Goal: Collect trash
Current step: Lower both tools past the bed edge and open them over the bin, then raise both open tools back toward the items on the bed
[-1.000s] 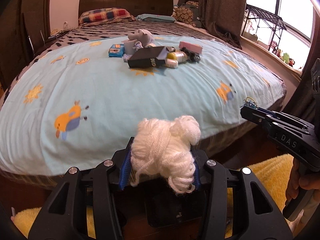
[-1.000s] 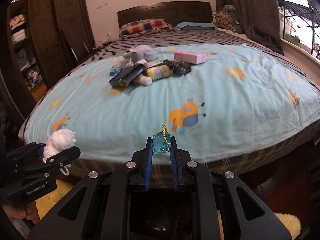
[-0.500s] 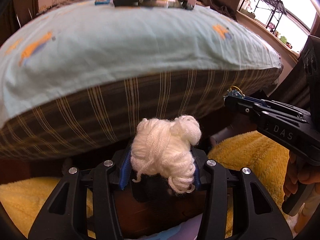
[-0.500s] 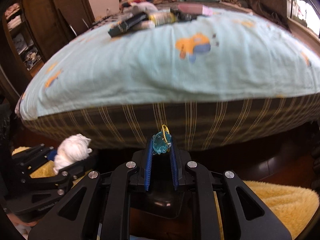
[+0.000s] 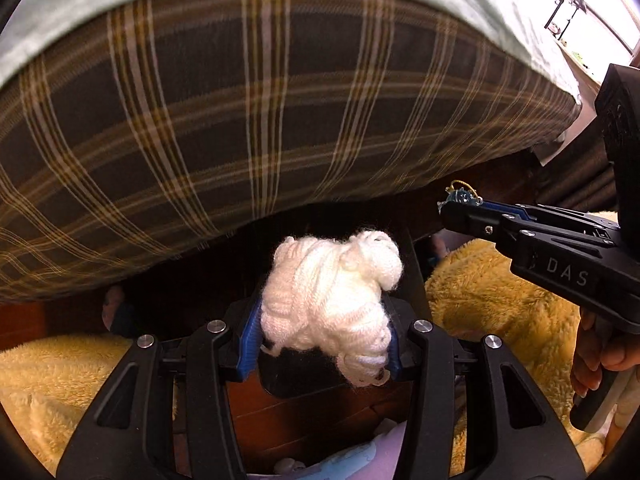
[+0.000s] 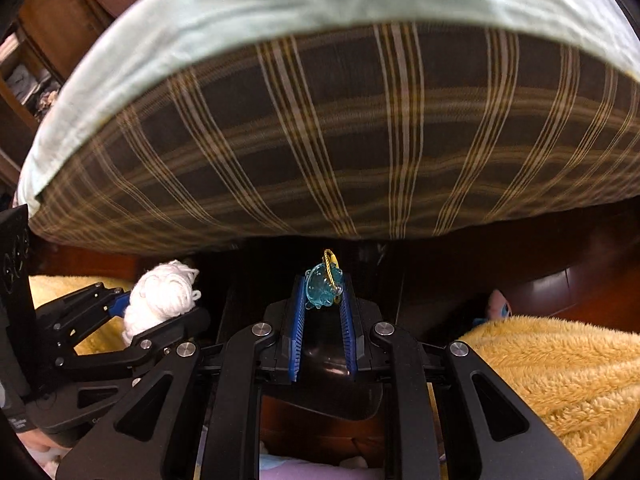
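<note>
The left gripper [image 5: 324, 336] has its jaws clamped on a white yarn ball [image 5: 332, 300]; the right gripper [image 6: 323, 316] pinches a blue charm [image 6: 322, 286] at its jaw tips.

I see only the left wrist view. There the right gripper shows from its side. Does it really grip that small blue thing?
Observer: Yes. In the right wrist view, both blue pads of the right gripper press the turquoise charm near their tips.
Operator: What is past the far left of the bed?
Observer: Wooden shelves with blurred things on them stand beyond that corner.
</note>
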The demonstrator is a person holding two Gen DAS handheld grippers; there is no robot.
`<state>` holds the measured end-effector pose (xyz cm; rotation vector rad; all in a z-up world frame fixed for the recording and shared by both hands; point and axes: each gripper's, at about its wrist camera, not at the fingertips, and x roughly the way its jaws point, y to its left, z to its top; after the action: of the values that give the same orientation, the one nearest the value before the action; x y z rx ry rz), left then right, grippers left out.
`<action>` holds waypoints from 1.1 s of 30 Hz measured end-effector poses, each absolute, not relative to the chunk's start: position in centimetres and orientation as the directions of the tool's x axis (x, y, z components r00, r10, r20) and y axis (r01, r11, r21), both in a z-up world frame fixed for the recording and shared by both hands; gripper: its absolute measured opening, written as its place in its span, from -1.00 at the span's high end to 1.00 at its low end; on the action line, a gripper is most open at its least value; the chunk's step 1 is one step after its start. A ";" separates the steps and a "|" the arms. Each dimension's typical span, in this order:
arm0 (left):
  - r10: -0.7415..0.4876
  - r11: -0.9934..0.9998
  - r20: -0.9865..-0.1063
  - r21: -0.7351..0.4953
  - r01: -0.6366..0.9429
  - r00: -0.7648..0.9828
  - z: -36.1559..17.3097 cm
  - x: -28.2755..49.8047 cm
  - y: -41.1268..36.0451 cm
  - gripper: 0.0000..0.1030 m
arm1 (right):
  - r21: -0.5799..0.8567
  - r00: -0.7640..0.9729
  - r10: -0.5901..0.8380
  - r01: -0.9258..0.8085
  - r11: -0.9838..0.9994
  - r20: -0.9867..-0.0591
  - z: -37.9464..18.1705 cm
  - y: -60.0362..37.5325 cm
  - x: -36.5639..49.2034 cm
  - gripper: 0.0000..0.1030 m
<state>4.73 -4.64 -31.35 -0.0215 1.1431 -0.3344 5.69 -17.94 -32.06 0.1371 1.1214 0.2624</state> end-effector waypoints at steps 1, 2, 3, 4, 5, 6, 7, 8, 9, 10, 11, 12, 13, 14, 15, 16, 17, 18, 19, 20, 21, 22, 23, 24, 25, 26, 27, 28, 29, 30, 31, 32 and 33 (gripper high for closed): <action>-0.271 0.950 -0.891 -0.187 0.250 0.364 -31.7 4.8 -4.7 0.11 | 0.241 0.402 0.278 -0.139 0.960 -0.873 -32.2 -17.8 5.8 0.65; -0.270 0.950 -0.893 -0.187 0.250 0.360 -31.8 4.8 -4.5 0.11 | 0.243 0.398 0.280 -0.141 0.960 -0.874 -32.3 -17.7 5.7 0.65; -0.268 0.950 -0.896 -0.185 0.251 0.355 -32.0 4.8 -4.6 0.10 | 0.243 0.395 0.281 -0.143 0.959 -0.875 -32.4 -17.7 5.7 0.65; -0.268 0.950 -0.898 -0.185 0.253 0.350 -32.2 4.8 -4.8 0.10 | 0.243 0.391 0.281 -0.145 0.959 -0.876 -32.5 -17.6 5.8 0.64; -0.269 0.949 -0.899 -0.185 0.256 0.345 -32.3 5.0 -4.9 0.07 | 0.245 0.389 0.283 -0.145 0.959 -0.877 -32.5 -17.7 5.9 0.62; -0.270 0.948 -0.900 -0.187 0.258 0.343 -32.3 4.9 -4.5 0.07 | 0.246 0.388 0.284 -0.144 0.958 -0.877 -33.0 -17.8 5.9 0.61; -0.274 0.947 -0.900 -0.190 0.261 0.340 -32.3 4.9 -4.6 0.07 | 0.248 0.389 0.284 -0.141 0.958 -0.876 -33.0 -17.8 5.9 0.61; -0.274 0.946 -0.901 -0.190 0.262 0.336 -32.3 5.0 -4.6 0.04 | 0.250 0.388 0.285 -0.139 0.958 -0.876 -33.1 -17.8 6.0 0.61; -0.274 0.946 -0.901 -0.190 0.262 0.335 -32.3 4.9 -4.5 0.03 | 0.252 0.389 0.287 -0.138 0.958 -0.876 -33.3 -17.9 6.0 0.61; -0.273 0.946 -0.902 -0.189 0.263 0.334 -32.3 4.9 -4.6 0.00 | 0.253 0.390 0.286 -0.135 0.958 -0.875 -33.3 -18.2 5.9 0.61; -0.268 0.948 -0.904 -0.185 0.260 0.334 -32.4 4.8 -4.5 -0.05 | 0.252 0.392 0.283 -0.130 0.959 -0.875 -33.2 -18.3 6.1 0.61; -0.264 0.949 -0.904 -0.181 0.258 0.336 -32.4 4.8 -4.4 -0.09 | 0.251 0.393 0.280 -0.125 0.960 -0.876 -32.9 -18.6 6.5 0.61; -0.257 0.951 -0.904 -0.174 0.254 0.342 -32.3 4.8 -4.4 -0.20 | 0.249 0.399 0.276 -0.120 0.961 -0.874 -32.8 -18.8 6.5 0.61; -0.251 0.953 -0.903 -0.168 0.253 0.348 -32.0 5.0 -4.6 -0.27 | 0.247 0.404 0.272 -0.115 0.962 -0.874 -32.7 -18.9 6.6 0.61; -0.248 0.953 -0.902 -0.163 0.253 0.352 -31.7 5.0 -4.4 -0.29 | 0.244 0.409 0.267 -0.110 0.964 -0.872 -32.4 -19.2 6.7 0.61; -0.242 0.955 -0.902 -0.156 0.253 0.358 -31.5 5.0 -4.4 -0.33 | 0.241 0.416 0.263 -0.105 0.965 -0.870 -32.2 -19.4 6.7 0.54; -0.230 0.958 -0.900 -0.142 0.251 0.370 -31.2 4.9 -4.4 -0.40 | 0.238 0.424 0.258 -0.100 0.966 -0.868 -32.0 -19.5 6.7 0.40; -0.225 0.959 -0.898 -0.135 0.250 0.377 -31.0 4.9 -4.4 -0.41 | 0.235 0.436 0.253 -0.095 0.967 -0.864 -31.6 -19.7 6.7 0.31; -0.218 0.960 -0.895 -0.125 0.250 0.388 -30.6 4.8 -4.3 -0.43 | 0.232 0.449 0.248 -0.091 0.968 -0.859 -31.3 -20.0 6.6 0.11; -0.213 0.961 -0.892 -0.118 0.250 0.398 -30.1 4.7 -4.3 -0.48 | 0.229 0.464 0.242 -0.085 0.970 -0.852 -30.9 -20.2 6.6 -0.12; -0.207 0.963 -0.889 -0.111 0.247 0.409 -29.6 4.7 -4.1 -0.50 | 0.223 0.484 0.231 -0.076 0.972 -0.844 -30.3 -20.4 6.5 -0.24; -0.202 0.964 -0.885 -0.105 0.242 0.420 -29.3 4.6 -3.8 -0.54 | 0.217 0.507 0.221 -0.067 0.974 -0.833 -29.7 -20.7 6.4 -0.42; -0.194 0.968 -0.878 -0.098 0.233 0.438 -28.6 4.5 -3.6 -0.57 | 0.212 0.528 0.212 -0.061 0.975 -0.823 -29.0 -20.8 6.3 -0.53; -0.190 0.970 -0.870 -0.094 0.225 0.456 -27.8 4.4 -3.5 -0.58 | 0.208 0.545 0.206 -0.058 0.976 -0.813 -28.5 -21.0 6.2 -0.58; -0.185 0.972 -0.861 -0.088 0.218 0.473 -27.0 4.4 -3.4 -0.63 | 0.210 0.565 0.204 -0.056 0.976 -0.800 -27.7 -21.3 6.2 -0.65; -0.176 0.975 -0.846 -0.078 0.209 0.504 -25.8 4.2 -3.2 -0.67 | 0.216 0.579 0.208 -0.055 0.975 -0.788 -27.1 -21.5 6.1 -0.72; -0.171 0.976 -0.837 -0.072 0.204 0.521 -25.2 4.1 -3.1 -0.68 | 0.224 0.592 0.212 -0.054 0.973 -0.778 -26.5 -21.8 6.0 -0.76; -0.163 0.979 -0.821 -0.065 0.195 0.547 -24.2 3.9 -2.9 -0.70 | 0.233 0.605 0.218 -0.055 0.971 -0.766 -25.9 -22.1 6.0 -0.80; -0.161 0.980 -0.812 -0.063 0.189 0.561 -23.6 3.9 -2.7 -0.72 | 0.240 0.617 0.223 -0.057 0.969 -0.755 -25.2 -22.3 5.9 -0.81; -0.162 0.981 -0.801 -0.066 0.184 0.577 -22.8 3.8 -2.5 -0.73 | 0.244 0.629 0.227 -0.060 0.968 -0.744 -24.5 -22.5 5.9 -0.82; -0.165 0.981 -0.791 -0.070 0.180 0.590 -22.1 3.8 -2.3 -0.75 | 0.244 0.641 0.228 -0.064 0.968 -0.733 -23.8 -22.6 5.9 -0.87; -0.165 0.982 -0.776 -0.073 0.172 0.608 -21.1 3.8 -2.1 -0.76 | 0.241 0.653 0.227 -0.069 0.968 -0.723 -23.0 -22.6 5.9 -0.88; -0.163 0.983 -0.769 -0.072 0.170 0.618 -20.6 3.9 -1.9 -0.76 | 0.235 0.666 0.225 -0.076 0.969 -0.711 -22.2 -22.5 6.0 -0.88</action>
<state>3.85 -1.88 -20.61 0.0080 0.8847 -0.1914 5.97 -22.53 -22.18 0.1920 0.8255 0.1713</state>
